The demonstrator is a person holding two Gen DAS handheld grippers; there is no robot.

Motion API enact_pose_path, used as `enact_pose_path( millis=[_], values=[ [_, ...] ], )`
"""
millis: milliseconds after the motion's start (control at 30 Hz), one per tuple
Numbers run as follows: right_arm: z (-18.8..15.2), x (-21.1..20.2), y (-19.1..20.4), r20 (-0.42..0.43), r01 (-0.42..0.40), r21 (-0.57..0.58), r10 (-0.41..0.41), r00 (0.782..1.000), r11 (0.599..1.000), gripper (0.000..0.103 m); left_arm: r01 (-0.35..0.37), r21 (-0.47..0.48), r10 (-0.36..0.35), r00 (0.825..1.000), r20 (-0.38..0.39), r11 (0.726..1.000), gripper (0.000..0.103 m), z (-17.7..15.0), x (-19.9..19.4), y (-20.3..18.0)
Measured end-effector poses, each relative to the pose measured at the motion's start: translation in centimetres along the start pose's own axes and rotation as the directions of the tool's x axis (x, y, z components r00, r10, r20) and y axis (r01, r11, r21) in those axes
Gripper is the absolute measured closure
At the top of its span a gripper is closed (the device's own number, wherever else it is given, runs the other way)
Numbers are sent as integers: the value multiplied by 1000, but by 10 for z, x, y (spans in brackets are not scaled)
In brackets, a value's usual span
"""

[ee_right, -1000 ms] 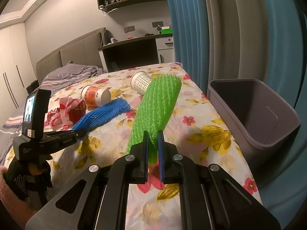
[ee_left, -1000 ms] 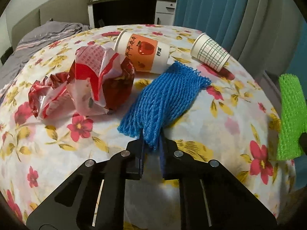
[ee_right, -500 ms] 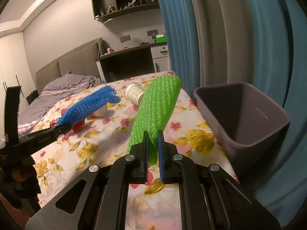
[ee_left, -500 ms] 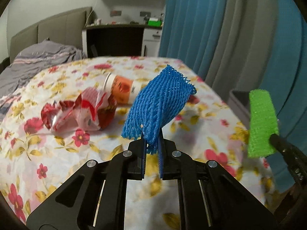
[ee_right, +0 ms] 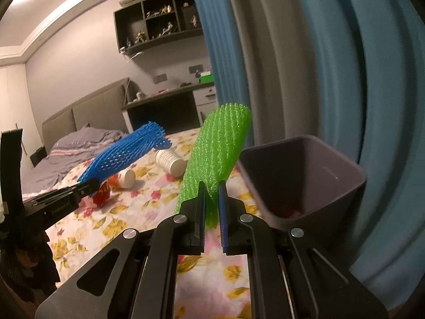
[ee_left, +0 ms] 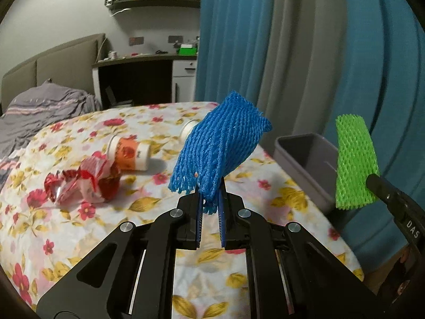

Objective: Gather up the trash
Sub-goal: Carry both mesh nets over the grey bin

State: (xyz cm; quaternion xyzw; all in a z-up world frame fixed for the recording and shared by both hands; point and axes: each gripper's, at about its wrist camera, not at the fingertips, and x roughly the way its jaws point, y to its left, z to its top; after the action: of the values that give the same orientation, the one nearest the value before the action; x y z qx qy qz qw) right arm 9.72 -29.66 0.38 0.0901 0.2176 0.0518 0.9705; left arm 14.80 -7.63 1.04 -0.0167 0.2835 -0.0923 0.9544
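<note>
Left gripper (ee_left: 211, 207): jaws nearly closed, pinching the lower end of the blue foam net (ee_left: 221, 151); the net stands up from the fingers toward 12 o'clock, clear of the bed (ee_left: 79, 239).
Right gripper (ee_right: 211, 207): jaws drawn in just as tightly on the bottom of the green foam net (ee_right: 217, 154); the net rises toward 12 o'clock and leans slightly right, its top near the bin's rim in the right wrist view.
Bin (ee_right: 342, 175): grey, open-topped, at 2 o'clock from the right gripper, just off the bed's edge by the curtain (ee_right: 345, 79); something reddish lies at its bottom, too dim to name.
Left on the bed: a crumpled red-and-white wrapper (ee_left: 82, 183) at 10 o'clock from the left gripper; an orange-printed paper cup (ee_left: 130, 154) on its side, just beyond the wrapper; a white ribbed cup (ee_right: 170, 162), also tipped over, farther back.
How the nets handle: by the look of them very light, soft and springy — they hold their own shape when held by one end; a pinch across the flattened end, as now, seems enough, and they should not slip through the padded fingers.
Likely risk: such light foam may bounce or catch on the rim, so release seems best made low over the bin's mouth.
The rest: the cups will crush under a hard squeeze — take them lightly at the rim; take the wrapper by any raised fold.
</note>
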Motion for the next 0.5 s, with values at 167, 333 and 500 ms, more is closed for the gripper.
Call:
enact_pose_path(
  millis=[167, 333, 500],
  values=[
    [5, -9, -15, 30, 31, 18, -32, 999, 999, 93, 24, 22, -24, 1000, 8, 999, 94, 5, 1, -18],
    [10, -13, -29, 54, 57, 34, -59, 997, 998, 93, 46, 36, -47, 999, 12, 998, 94, 12, 7, -33],
    [15, -13, -40, 68, 83, 42, -86, 994, 996, 93, 66, 48, -67, 998, 14, 997, 94, 19, 17, -45]
  ],
)
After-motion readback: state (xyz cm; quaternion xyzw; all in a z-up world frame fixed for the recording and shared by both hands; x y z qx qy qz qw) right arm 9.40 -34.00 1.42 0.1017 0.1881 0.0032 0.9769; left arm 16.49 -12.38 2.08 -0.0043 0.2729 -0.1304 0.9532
